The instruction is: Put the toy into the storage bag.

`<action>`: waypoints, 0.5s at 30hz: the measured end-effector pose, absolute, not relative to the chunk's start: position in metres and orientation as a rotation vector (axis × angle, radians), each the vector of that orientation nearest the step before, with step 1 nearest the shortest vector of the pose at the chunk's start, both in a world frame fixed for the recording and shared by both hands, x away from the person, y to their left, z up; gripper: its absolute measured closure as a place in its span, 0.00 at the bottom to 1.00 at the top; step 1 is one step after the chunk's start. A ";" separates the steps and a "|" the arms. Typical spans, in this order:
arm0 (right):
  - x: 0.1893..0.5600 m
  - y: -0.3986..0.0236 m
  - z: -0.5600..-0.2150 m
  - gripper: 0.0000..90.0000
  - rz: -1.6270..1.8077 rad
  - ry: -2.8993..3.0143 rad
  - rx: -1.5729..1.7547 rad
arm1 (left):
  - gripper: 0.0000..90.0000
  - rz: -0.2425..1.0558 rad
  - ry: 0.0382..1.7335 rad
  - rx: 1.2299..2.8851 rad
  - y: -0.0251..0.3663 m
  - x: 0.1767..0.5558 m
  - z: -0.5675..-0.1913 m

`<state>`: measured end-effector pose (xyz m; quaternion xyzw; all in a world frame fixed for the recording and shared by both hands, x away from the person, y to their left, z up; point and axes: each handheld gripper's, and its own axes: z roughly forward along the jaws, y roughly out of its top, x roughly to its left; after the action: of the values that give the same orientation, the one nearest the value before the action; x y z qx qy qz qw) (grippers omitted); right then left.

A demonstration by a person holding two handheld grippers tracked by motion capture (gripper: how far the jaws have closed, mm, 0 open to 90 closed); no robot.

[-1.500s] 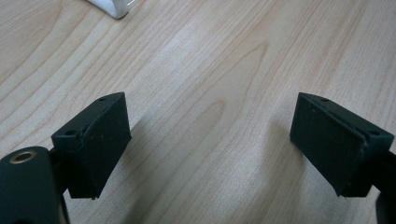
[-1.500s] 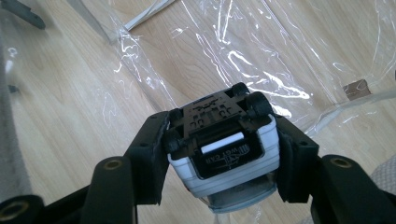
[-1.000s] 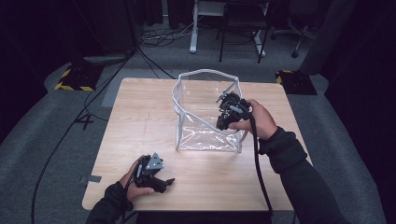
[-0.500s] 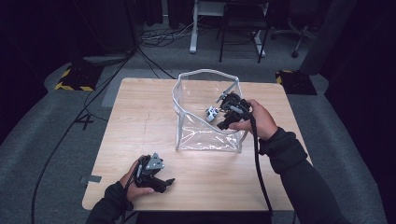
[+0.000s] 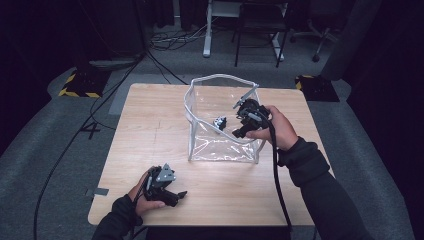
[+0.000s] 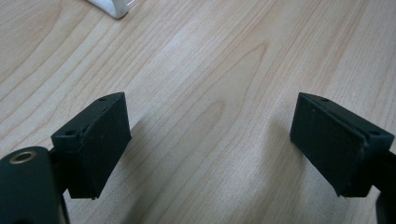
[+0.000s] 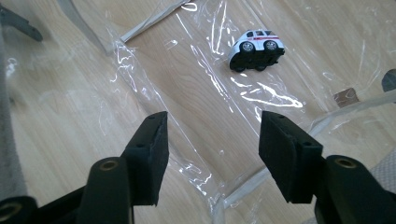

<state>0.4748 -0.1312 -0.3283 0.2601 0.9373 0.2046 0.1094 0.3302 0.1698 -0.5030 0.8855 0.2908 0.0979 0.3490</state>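
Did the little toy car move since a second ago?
Yes. The toy car has come off the right gripper, whose jaws have just been opening, and lies on its side inside the clear bag.

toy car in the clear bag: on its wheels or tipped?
Tipped. The small white toy car lies on its side inside the clear plastic bag, wheels facing sideways.

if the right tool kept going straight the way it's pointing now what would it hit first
Probably the floor of the clear bag: the right tool, jaws open and empty after just opening, points down into it. The toy car on its side lies beyond and off that line, though depth is unclear.
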 end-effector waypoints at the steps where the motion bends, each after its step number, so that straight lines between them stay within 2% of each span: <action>1: 0.474 -0.131 -0.328 0.47 0.603 2.749 0.766 | 0.14 0.254 0.752 2.297 0.170 0.330 -0.503; 15: 0.468 -0.141 -0.318 0.40 0.742 2.600 0.735 | 0.14 0.258 0.752 2.296 0.170 0.330 -0.503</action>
<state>0.4682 -0.1409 -0.3177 0.2586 0.9146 0.2609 0.1691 0.3303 0.1699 -0.5028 0.8856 0.2903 0.0995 0.3486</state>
